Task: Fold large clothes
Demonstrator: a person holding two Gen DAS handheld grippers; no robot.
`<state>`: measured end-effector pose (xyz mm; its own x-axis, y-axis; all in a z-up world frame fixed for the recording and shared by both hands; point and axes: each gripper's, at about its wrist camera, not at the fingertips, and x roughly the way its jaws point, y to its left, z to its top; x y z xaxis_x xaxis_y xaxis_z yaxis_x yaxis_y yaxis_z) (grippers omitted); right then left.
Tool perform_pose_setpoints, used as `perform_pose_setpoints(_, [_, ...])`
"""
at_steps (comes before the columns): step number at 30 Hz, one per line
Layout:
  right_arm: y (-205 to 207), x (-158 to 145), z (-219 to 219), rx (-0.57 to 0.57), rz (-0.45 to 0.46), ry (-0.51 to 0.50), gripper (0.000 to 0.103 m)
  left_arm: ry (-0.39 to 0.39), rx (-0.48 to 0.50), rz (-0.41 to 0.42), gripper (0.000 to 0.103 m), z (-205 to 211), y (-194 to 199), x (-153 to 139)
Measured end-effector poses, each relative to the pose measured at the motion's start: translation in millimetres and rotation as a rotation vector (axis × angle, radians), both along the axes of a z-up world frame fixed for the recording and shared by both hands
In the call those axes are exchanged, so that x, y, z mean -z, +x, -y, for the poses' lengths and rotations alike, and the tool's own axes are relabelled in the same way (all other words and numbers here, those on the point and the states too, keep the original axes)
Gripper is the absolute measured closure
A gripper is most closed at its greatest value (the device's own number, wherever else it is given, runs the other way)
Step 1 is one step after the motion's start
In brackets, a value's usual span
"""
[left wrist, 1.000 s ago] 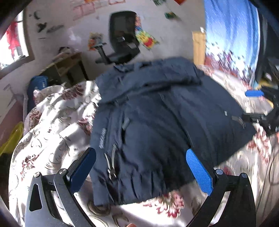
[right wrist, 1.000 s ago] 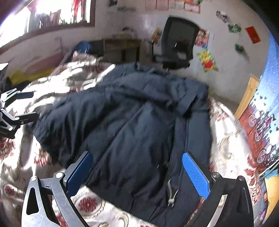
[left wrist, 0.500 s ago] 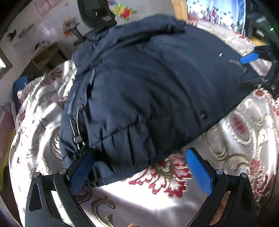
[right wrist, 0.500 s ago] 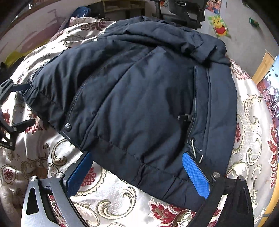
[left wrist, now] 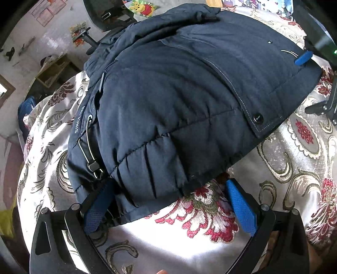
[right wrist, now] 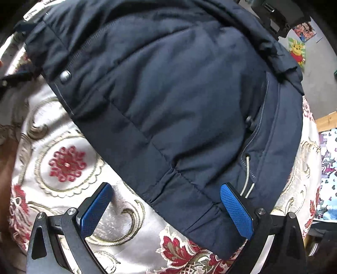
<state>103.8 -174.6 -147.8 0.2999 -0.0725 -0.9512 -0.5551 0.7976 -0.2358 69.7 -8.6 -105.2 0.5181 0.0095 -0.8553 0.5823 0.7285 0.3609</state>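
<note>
A dark navy padded jacket (left wrist: 179, 94) lies spread front-up on a floral satin bedspread (left wrist: 294, 168). My left gripper (left wrist: 168, 202) is open, its blue pads straddling the jacket's left bottom hem corner, close above the bed. My right gripper (right wrist: 166, 208) is open too, its pads either side of the right bottom hem of the jacket (right wrist: 179, 105), beside a grey drawcord (right wrist: 247, 179). The right gripper's blue pad also shows at the far edge of the left wrist view (left wrist: 303, 59).
A black office chair (left wrist: 109, 14) stands beyond the bed by a wall with cartoon stickers (right wrist: 297, 52). A low wooden shelf (left wrist: 54, 69) sits at the left. The bedspread (right wrist: 63, 164) surrounds the jacket.
Both grippers have dropped down and forward to the jacket's bottom hem. The jacket now fills each view, and the pads straddle its hem corners. Both stay open.
</note>
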Motion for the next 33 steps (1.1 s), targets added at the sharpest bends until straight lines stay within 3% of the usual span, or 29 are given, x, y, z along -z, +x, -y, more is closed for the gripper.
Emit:
perform_pose_setpoints(6, [2, 11, -5, -0.014, 0.032, -0.035, 0.000, -0.016, -0.028, -0.003, 0.002, 2, 0, -1])
perform_pose_setpoints(14, [-4, 1, -16, -0.012, 0.172, -0.053, 0.000, -0.041, -0.059, 0.000, 0.002, 4, 3, -3])
perform_pose_setpoints(23, [-2, -48, 0, 0.099, 0.291, 0.110, 0.001, -0.035, -0.051, 0.023, 0.002, 6, -3, -3])
perform_pose_setpoints(29, [0, -57, 6, 0.116, 0.315, 0.146, 0.002, -0.054, -0.057, 0.116, 0.002, 6, -12, -10])
perform_pose_setpoints(33, [-4, -62, 11, 0.134, 0.338, 0.173, 0.002, 0.016, -0.053, 0.230, 0.003, 11, -20, -11])
